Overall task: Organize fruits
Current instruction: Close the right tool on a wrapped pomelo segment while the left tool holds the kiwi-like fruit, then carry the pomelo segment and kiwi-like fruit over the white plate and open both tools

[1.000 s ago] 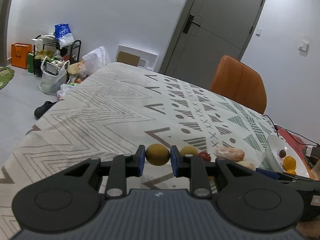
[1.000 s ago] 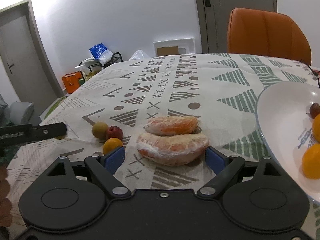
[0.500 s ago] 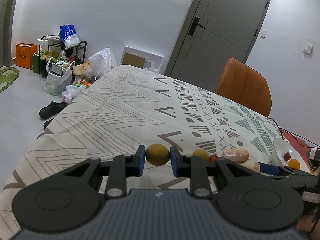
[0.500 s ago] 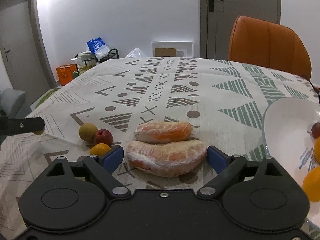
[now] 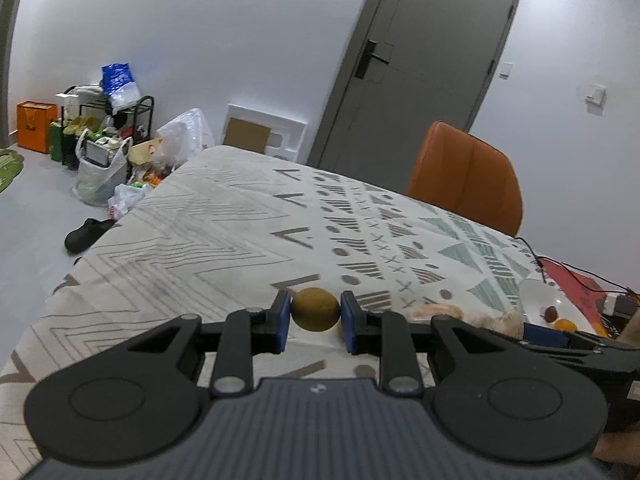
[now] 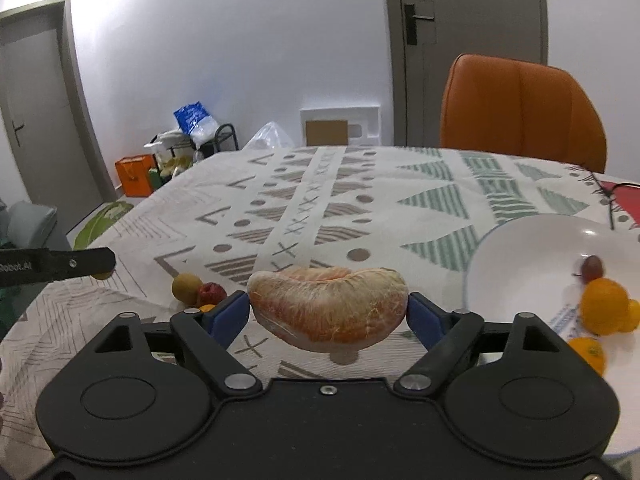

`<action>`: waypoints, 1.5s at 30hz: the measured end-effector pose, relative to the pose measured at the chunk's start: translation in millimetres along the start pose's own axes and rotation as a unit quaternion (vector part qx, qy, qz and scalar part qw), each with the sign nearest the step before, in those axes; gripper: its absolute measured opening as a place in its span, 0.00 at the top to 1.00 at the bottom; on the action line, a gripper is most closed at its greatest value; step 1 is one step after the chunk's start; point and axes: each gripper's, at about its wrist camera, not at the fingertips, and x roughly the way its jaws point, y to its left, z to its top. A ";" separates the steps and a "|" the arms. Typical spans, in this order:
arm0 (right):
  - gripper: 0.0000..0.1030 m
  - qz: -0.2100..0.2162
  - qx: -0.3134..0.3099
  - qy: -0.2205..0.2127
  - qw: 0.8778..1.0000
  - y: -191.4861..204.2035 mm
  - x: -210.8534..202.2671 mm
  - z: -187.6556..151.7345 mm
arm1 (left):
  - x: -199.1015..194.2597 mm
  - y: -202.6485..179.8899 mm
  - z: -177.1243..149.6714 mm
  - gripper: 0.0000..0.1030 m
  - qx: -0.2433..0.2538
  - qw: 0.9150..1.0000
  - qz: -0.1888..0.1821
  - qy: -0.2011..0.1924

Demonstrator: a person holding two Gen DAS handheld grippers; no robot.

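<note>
My left gripper (image 5: 315, 317) is shut on a round yellow-brown fruit (image 5: 315, 312), held above the patterned tablecloth (image 5: 224, 240). In the right wrist view my right gripper (image 6: 328, 314) has its jaws closing on a wrapped pomelo segment (image 6: 328, 308); both blue pads press its ends and it hangs just above the cloth. A strip of a second segment (image 6: 318, 273) shows behind it. To the right stands a white bowl (image 6: 520, 256) holding oranges (image 6: 604, 306) and a small dark fruit (image 6: 592, 268).
A yellow-brown fruit (image 6: 186, 288), a red fruit (image 6: 212, 294) and a small orange (image 6: 207, 308) lie on the cloth left of my right gripper. An orange chair (image 6: 520, 112) stands at the table's far side. Bags and a rack (image 5: 104, 136) sit on the floor.
My right gripper has closed on the nearer pomelo segment and raised it off the cloth. My left gripper still holds its round fruit, with little movement.
</note>
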 end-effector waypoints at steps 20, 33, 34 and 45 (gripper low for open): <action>0.20 -0.030 0.036 -0.066 0.997 -51.4 -68.9 -0.5 | -7.0 -72.1 -2.4 0.76 0.050 0.998 -0.039 -0.006; 0.20 -0.060 0.072 -0.083 0.992 -99.2 -95.6 -16.5 | 3.6 -124.6 -12.4 0.76 0.086 0.994 -0.062 0.003; 0.20 -0.063 0.076 -0.083 0.992 -103.6 -96.7 -18.4 | 5.2 -128.1 -13.0 0.76 0.088 0.994 -0.063 0.004; 0.20 -0.086 0.107 -0.077 0.988 -145.4 -102.7 -37.6 | 23.1 -159.0 -22.1 0.76 0.106 0.991 -0.076 0.018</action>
